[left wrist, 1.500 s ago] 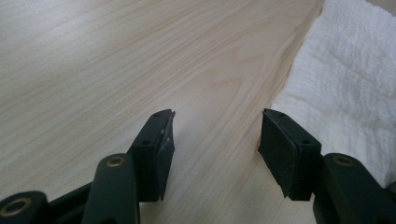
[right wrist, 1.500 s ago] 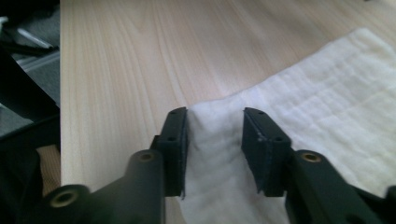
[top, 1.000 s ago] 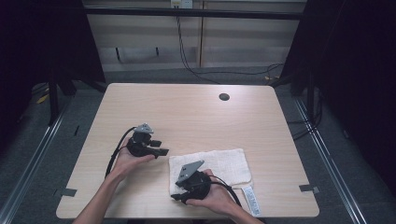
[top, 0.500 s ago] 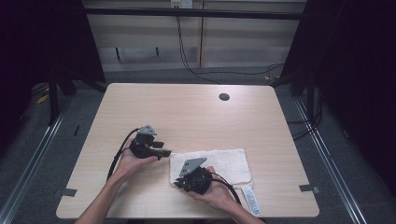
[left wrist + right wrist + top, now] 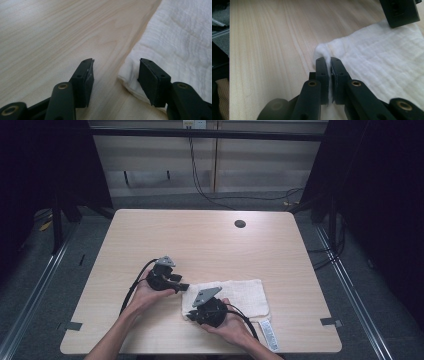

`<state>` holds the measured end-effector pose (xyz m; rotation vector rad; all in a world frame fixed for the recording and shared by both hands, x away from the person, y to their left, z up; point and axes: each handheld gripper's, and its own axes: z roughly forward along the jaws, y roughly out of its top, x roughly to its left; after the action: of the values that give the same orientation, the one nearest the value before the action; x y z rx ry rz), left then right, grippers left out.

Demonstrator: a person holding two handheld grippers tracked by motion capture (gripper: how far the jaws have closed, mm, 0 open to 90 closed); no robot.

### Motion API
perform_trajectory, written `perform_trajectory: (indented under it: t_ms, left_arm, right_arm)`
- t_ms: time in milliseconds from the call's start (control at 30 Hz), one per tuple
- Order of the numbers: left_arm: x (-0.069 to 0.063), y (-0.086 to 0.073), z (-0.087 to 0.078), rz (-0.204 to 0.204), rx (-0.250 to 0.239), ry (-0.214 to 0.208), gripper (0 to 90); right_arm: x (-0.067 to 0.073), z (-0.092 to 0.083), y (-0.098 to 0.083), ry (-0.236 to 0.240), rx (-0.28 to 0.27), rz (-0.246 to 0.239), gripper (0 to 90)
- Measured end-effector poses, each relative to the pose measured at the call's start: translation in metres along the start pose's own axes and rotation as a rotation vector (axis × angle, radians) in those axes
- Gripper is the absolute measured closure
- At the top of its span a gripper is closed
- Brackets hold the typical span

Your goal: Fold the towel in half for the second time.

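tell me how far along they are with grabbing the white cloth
Done: the right claw is shut on the near left corner of the white cloth, a ridge of fabric pinched between its pads. In hand: the left claw is open, one pad over the cloth's far left corner, not yet gripping. Left: closing it; the cloth lies flat on the table.

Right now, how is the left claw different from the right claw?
The left claw is open, with one jaw over bare table and the other at the edge of the white towel; the right claw is shut, pinching a corner of that towel. The left claw's jaws have just been closing a little with nothing pressed between them. Both are black, held by hands, and low at the towel's left end.
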<state>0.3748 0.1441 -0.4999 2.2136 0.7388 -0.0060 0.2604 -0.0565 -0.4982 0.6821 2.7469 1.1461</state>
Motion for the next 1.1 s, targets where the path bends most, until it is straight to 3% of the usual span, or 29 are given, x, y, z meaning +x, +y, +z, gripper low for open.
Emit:
perform_trajectory:
  t_ms: [133,233,333,400,433,600,633,967,1100]
  left_arm:
    - [-0.007,-0.001,-0.002,0.025,0.030,-0.027,52.2]
    - [-0.008,-0.004,-0.003,0.030,0.028,-0.044,60.2]
    - [-0.011,-0.004,-0.002,0.040,0.042,-0.057,78.2]
    - [-0.013,-0.004,-0.001,0.047,0.038,-0.065,85.5]
    - [-0.012,-0.003,-0.001,0.055,0.034,-0.070,86.2]
    - [-0.007,-0.004,-0.005,0.007,0.015,-0.126,87.1]
    - [-0.006,-0.004,-0.007,0.004,0.021,-0.111,87.2]
    - [0.002,-0.001,-0.024,-0.076,-0.042,-0.130,87.1]
    - [0.000,0.004,-0.037,-0.050,-0.063,-0.137,87.1]
  right_arm:
    - [0.001,0.000,0.000,0.005,0.000,0.003,85.7]
    - [0.000,0.000,-0.001,0.023,-0.008,0.041,85.8]
    - [0.000,0.000,-0.001,0.027,-0.003,0.048,85.9]
    - [0.000,0.000,-0.001,0.032,-0.001,0.054,86.2]
    - [0.000,0.000,0.000,0.032,-0.002,0.052,86.6]
    - [-0.001,0.000,0.000,0.039,-0.006,0.052,86.7]
    - [-0.001,0.000,0.000,0.041,-0.009,0.053,86.7]
    - [-0.001,-0.014,0.010,0.068,-0.073,0.075,86.7]
    - [0.001,-0.021,0.016,0.075,-0.107,0.078,86.8]
